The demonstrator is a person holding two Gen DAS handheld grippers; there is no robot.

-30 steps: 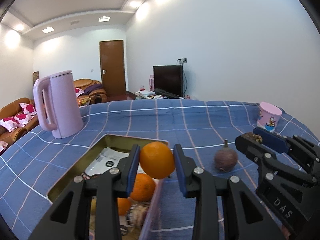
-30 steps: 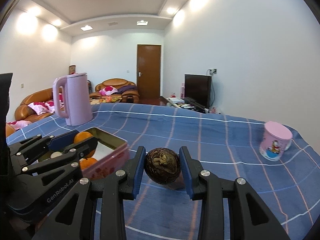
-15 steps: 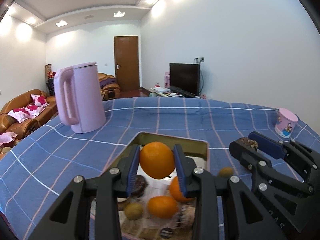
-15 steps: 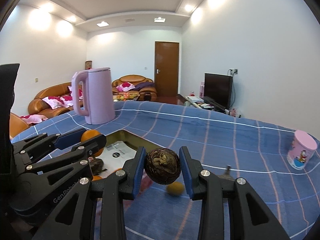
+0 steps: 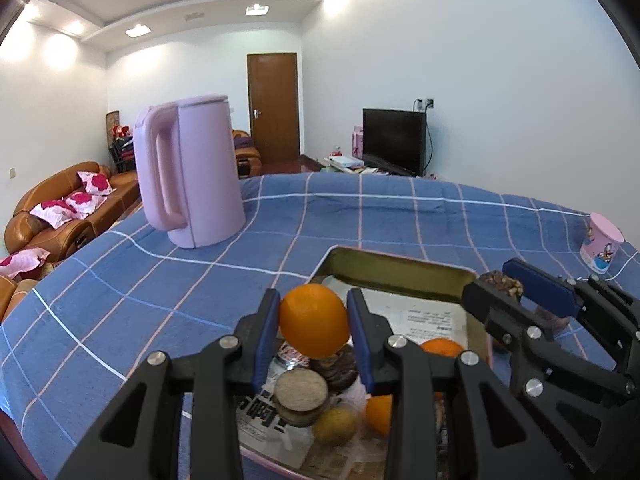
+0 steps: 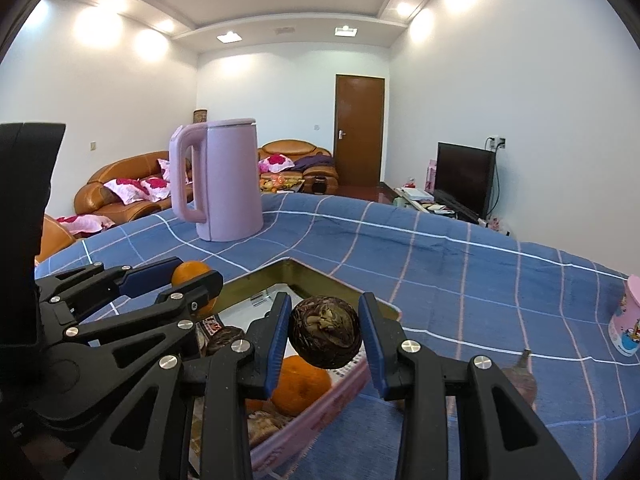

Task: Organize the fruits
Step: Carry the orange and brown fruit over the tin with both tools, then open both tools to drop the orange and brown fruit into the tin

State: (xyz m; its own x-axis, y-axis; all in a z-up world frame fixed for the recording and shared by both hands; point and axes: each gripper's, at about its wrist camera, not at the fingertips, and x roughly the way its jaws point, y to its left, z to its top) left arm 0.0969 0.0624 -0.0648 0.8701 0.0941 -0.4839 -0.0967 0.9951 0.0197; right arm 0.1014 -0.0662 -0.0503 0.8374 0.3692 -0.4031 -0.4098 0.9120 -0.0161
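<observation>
Orange (image 5: 313, 320), dark wrinkled fruit (image 6: 325, 331) held above tin (image 5: 396, 270).

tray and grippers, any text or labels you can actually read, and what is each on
No text reads clearly.
Papers lining the tray: printed lines, too small.
Newspaper at the tray's near end: large characters, cut off and blurred.
Pink cup: cartoon picture, no words legible.

Your tin tray (image 5: 400, 270) looks like dull brassy metal, lined with printed paper (image 5: 424, 318). Above it, the orange (image 5: 314, 320) has a smooth, faintly pebbled peel, and the dark brown fruit (image 6: 325, 332) is rough and cracked. Under the tray lies matt woven checked cloth (image 5: 160, 280); beyond it, the pink kettle (image 5: 192, 176) looks like smooth satin plastic.
</observation>
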